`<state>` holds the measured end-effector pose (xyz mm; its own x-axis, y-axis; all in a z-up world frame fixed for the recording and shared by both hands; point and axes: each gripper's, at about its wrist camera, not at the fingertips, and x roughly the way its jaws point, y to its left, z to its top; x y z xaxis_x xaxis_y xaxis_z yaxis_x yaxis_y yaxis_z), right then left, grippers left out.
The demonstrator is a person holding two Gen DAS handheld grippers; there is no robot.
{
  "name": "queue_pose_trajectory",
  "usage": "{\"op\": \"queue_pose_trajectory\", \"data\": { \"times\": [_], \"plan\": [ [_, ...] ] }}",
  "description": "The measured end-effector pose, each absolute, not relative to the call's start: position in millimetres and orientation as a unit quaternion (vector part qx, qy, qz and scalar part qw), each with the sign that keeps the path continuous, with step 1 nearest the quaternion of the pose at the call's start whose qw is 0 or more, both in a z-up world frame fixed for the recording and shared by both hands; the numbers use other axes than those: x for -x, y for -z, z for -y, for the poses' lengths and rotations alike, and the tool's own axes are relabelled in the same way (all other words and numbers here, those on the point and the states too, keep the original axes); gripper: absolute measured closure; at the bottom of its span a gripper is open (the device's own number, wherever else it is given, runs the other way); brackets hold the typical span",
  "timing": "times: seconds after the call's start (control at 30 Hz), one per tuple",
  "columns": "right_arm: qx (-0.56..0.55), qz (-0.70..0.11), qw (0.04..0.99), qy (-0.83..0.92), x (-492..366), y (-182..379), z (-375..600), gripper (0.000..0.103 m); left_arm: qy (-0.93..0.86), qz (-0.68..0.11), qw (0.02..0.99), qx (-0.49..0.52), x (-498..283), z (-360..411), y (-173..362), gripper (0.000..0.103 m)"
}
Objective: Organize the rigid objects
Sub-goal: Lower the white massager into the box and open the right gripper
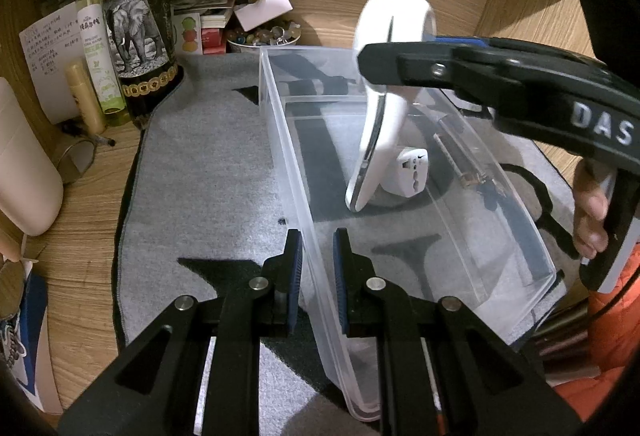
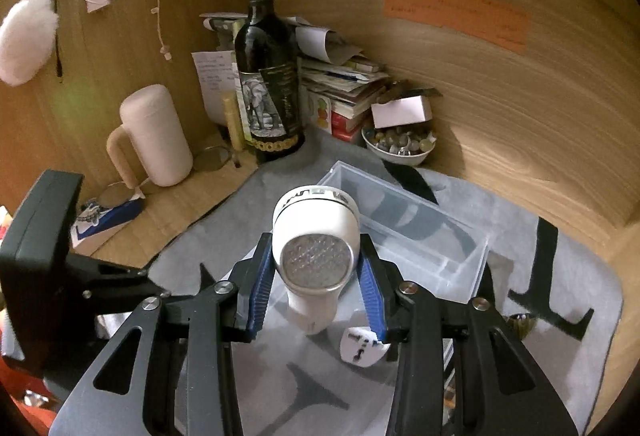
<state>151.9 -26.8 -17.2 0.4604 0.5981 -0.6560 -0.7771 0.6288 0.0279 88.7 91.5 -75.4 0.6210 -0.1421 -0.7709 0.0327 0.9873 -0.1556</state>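
Observation:
A clear plastic bin (image 1: 280, 140) lies on a grey mat. My left gripper (image 1: 318, 268) straddles the bin's near long wall, its pads close on either side. My right gripper (image 2: 316, 276) is shut on a white lint shaver (image 2: 316, 236) with a round metal mesh head, and holds it upright with its lower end down inside the bin (image 2: 460, 236). The shaver (image 1: 384, 96) and the right gripper (image 1: 384, 64) also show in the left wrist view. A white plug adapter (image 1: 412, 168) lies on the bin floor beside the shaver; it also shows in the right wrist view (image 2: 360, 350).
A wine bottle (image 1: 136, 20), a green spray bottle (image 1: 94, 36), a paper stack and a bowl of beads (image 1: 264, 36) stand at the back. A cream jug (image 2: 156, 136) stands at the left. Black-handled scissors (image 1: 548, 220) lie right of the bin. Wooden walls close the nook.

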Motion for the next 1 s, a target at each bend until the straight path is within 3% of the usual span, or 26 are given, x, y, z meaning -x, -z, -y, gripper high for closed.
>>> {"op": "queue_pose_trajectory", "data": {
  "times": [0.47,0.8,1.0],
  "plan": [
    [0.182,-0.397,0.806,-0.400,-177,55,-1,0.066,0.048,-0.432,0.898,0.064,-88,-91,76,0.089],
    [0.186,-0.394,0.809,-0.395,-176,54,6,0.066,0.050,-0.431,0.899,0.065,-90,-93,78,0.088],
    [0.179,-0.359,0.832,-0.383,-167,39,25,0.044,0.048,-0.430,0.899,0.063,-89,-93,79,0.088]
  ]
}}
